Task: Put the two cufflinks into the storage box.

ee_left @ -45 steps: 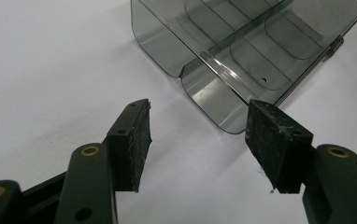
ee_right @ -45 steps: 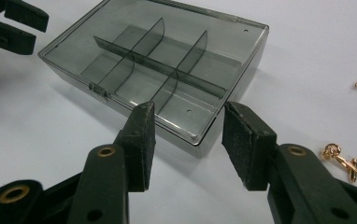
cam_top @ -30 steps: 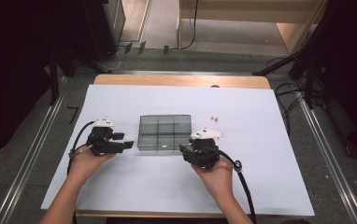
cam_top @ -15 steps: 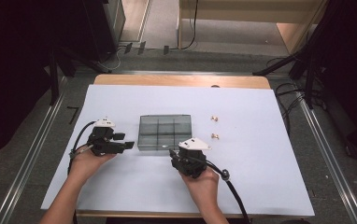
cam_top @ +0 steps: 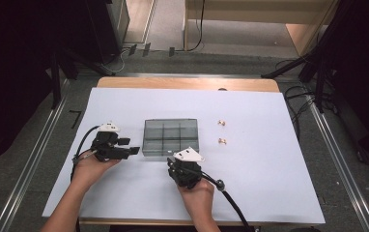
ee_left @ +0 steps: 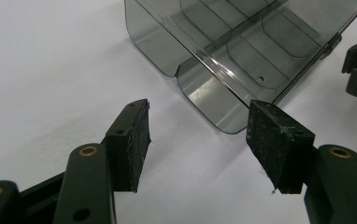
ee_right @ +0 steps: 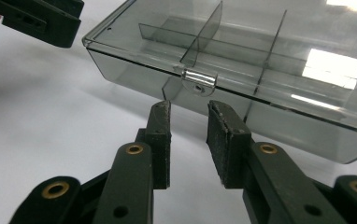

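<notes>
The smoked-plastic compartment box (cam_top: pixel 171 137) sits mid-table on the white sheet (cam_top: pixel 269 183), lid shut, its latch (ee_right: pixel 199 80) not yet undone. The right gripper (ee_right: pixel 189 108) is lined up just short of that latch; its jaws have just been closing, with a narrow gap and nothing between them. The left gripper (ee_left: pixel 197 126) waits wide apart at the box's corner, gripping nothing. 2 small parts (cam_top: pixel 221 132) (too small to identify) lie apart to the box's right; opening and any loading appear to remain.
</notes>
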Demonstrator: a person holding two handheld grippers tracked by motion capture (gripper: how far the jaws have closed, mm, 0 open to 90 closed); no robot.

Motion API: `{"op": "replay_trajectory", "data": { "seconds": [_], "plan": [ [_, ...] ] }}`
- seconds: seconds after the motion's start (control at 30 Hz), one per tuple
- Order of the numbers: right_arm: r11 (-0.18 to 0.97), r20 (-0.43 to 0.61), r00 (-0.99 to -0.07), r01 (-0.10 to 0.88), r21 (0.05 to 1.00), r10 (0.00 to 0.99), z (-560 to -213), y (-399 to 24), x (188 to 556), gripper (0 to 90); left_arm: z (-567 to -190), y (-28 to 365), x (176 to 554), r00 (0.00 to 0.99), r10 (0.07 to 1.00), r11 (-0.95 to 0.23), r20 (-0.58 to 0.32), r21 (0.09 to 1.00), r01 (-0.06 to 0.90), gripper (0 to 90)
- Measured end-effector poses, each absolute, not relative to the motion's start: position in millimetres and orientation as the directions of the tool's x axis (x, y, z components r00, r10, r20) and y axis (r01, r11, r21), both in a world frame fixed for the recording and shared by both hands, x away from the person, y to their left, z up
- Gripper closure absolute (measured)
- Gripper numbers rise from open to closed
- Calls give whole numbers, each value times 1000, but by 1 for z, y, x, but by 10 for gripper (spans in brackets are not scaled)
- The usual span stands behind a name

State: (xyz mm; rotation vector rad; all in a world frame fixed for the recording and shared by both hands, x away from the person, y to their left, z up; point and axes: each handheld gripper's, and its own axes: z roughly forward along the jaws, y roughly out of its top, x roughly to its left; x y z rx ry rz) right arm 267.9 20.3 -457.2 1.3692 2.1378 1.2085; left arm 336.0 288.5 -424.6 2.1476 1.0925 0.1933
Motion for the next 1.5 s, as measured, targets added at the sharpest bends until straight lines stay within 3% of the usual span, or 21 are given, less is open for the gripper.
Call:
{"op": "replay_trajectory", "data": {
  "seconds": [0.2, 0.47, 1.5],
  "plan": [
    [171, 154, -465, 584, 793, 872, -464, 23, 272, 811, -425, 288, 336, 638, 749, -396, -177, 652, 646, 406],
    [151, 166, -447, 591, 792, 879, -469, 26, 277, 840, -426, 287, 336, 637, 750, -397, -179, 649, 650, 407],
    [140, 161, -437, 579, 803, 885, -470, 30, 277, 847, -428, 286, 336, 639, 748, -402, -179, 645, 650, 407]
  ]
}}
